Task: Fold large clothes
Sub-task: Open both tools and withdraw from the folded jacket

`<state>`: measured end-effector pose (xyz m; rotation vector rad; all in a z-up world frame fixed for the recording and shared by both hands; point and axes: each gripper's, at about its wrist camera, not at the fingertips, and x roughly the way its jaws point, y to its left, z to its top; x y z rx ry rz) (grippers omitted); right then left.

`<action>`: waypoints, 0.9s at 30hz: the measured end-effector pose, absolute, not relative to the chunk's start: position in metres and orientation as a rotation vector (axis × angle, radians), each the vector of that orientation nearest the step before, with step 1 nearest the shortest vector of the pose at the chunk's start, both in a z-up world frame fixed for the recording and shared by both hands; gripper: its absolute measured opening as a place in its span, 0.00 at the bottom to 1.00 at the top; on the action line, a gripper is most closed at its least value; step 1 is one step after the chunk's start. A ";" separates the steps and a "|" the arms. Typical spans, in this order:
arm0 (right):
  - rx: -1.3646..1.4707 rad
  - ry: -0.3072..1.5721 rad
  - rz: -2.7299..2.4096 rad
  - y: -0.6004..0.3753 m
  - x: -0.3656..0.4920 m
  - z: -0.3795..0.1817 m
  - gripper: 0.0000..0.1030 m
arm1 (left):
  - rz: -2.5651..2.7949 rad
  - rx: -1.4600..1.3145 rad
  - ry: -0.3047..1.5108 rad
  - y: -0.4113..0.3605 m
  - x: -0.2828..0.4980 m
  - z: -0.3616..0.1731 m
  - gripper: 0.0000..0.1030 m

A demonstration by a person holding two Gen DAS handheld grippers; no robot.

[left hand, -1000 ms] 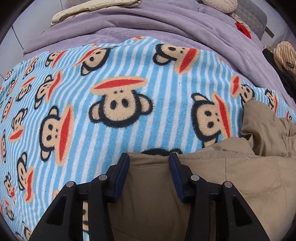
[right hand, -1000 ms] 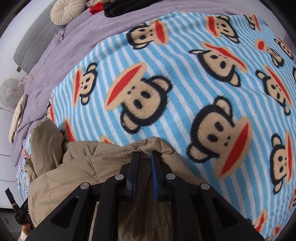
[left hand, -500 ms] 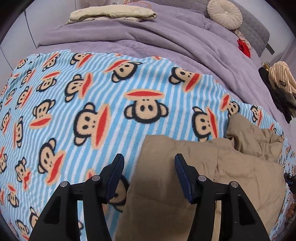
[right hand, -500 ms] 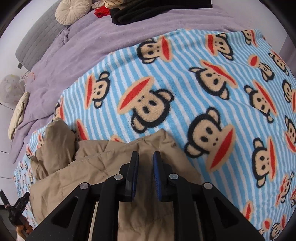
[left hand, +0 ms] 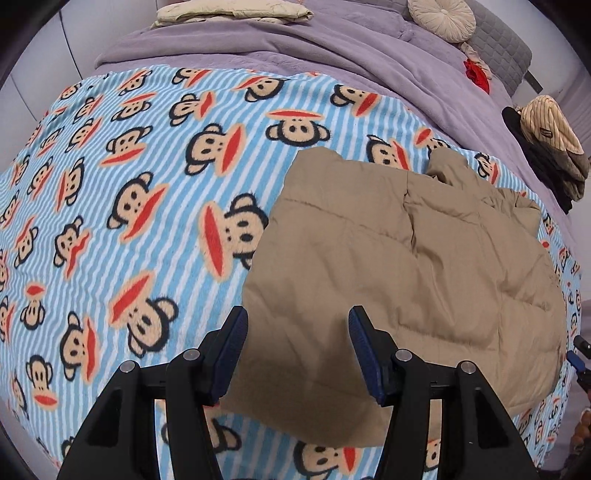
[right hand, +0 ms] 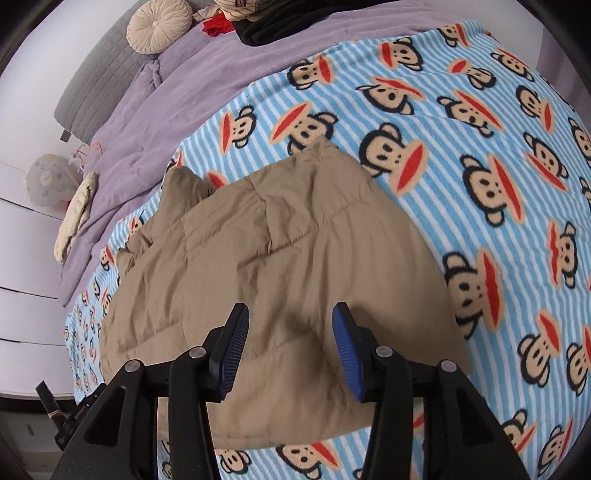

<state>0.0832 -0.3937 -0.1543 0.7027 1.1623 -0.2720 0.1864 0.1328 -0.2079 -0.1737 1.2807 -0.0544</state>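
A tan padded jacket lies folded into a compact block on the blue striped monkey-print blanket; the right wrist view shows the same jacket on that blanket. My left gripper hovers above the jacket's near left corner, open, with nothing between its fingers. My right gripper hangs over the jacket's near edge; its jaws are opening and nothing is between them, the fabric lying flat below.
A purple bedspread covers the far part of the bed. On it lie a cream folded garment, a round cushion, and a heap of dark and striped clothes. The bed's edge runs along the jacket's far side.
Both grippers rose and pulled back from the jacket, so more of it and the blanket shows. The right gripper went from nearly shut on the fabric to open. The left opened a little wider.
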 end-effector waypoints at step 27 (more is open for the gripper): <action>0.978 1.229 -0.275 -0.367 -0.042 -0.200 0.75 | 0.005 -0.363 1.363 0.198 0.093 -0.244 1.00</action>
